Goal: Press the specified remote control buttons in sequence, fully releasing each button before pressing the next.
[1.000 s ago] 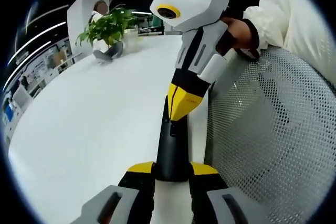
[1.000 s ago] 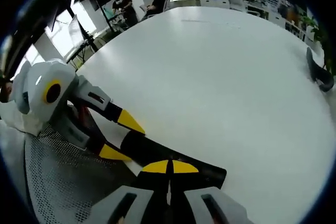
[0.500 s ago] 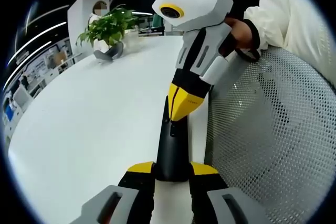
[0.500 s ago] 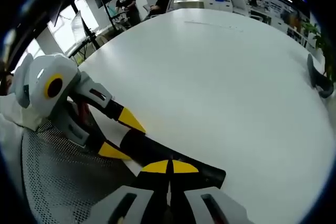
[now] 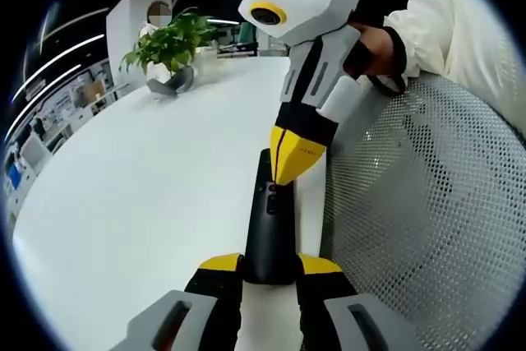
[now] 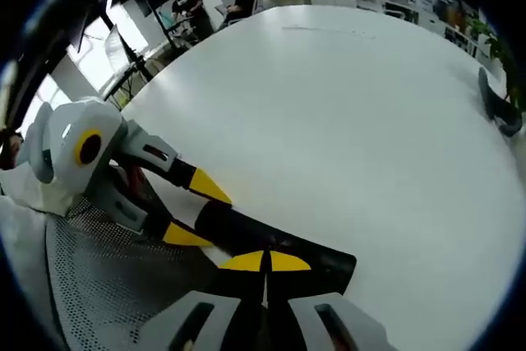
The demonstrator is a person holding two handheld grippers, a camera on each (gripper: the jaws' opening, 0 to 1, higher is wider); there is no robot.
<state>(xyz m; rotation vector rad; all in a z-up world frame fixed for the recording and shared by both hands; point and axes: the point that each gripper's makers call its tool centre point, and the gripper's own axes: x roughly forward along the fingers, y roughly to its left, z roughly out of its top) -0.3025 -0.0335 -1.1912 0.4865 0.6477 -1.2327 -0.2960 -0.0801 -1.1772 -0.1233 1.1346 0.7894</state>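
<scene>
Black remote control (image 5: 269, 232) at 6 o'clock on white table (image 5: 148, 195), clamped by left gripper (image 5: 269, 267). Right gripper (image 5: 293, 172) pinched closed, tips on buttons. Risk: off-centre tips could hit a neighbouring button or tilt remote.

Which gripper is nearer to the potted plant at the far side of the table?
Neither clearly. The left gripper clamps the near end of the remote control; the right gripper touches its top with shut tips. The potted plant stands far from both.

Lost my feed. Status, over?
Left gripper shut on remote. Right gripper shut, tips on its buttons. White table bare around it.
</scene>
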